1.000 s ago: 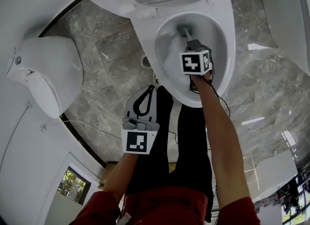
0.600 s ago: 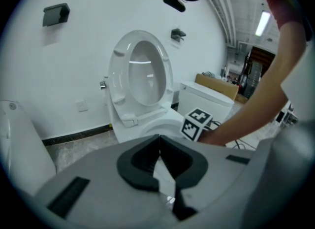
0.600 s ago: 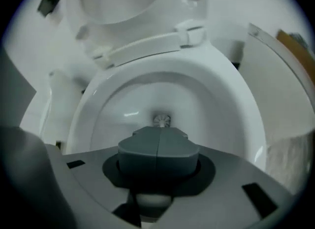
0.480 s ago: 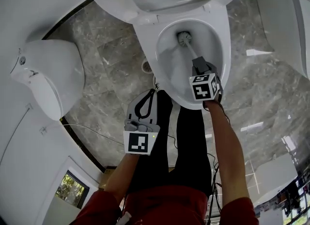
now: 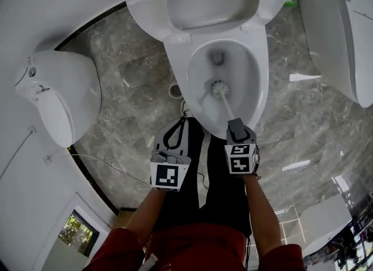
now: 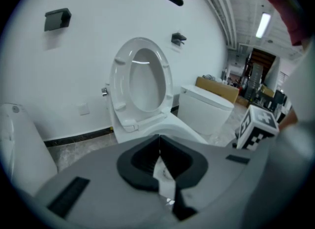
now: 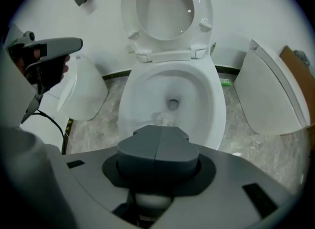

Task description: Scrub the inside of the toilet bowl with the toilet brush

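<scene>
- Toilet bowl (image 5: 177,71): open, its seat (image 5: 256,7) raised on the far side; a person stands at the near edge.
- Toilet brush (image 5: 226,104): the head is low on the bowl's near inside wall, and the handle slants up toward the person.
- Right tongs (image 7: 158,142): clamped on the top end of the brush handle.
- Left tongs (image 6: 158,147): pinched together on nothing, held left of the bowl.
- Risk: with the bristles so close to the near rim, they could spring over it and flick water onto the floor (image 5: 140,83). A hard push might twist the handle in the grip.

A grey marble floor (image 5: 140,71) is shown, with a round drain (image 5: 175,91) set in it, flanked by a left white fixture (image 5: 58,98) and a right white fixture (image 5: 341,37).
</scene>
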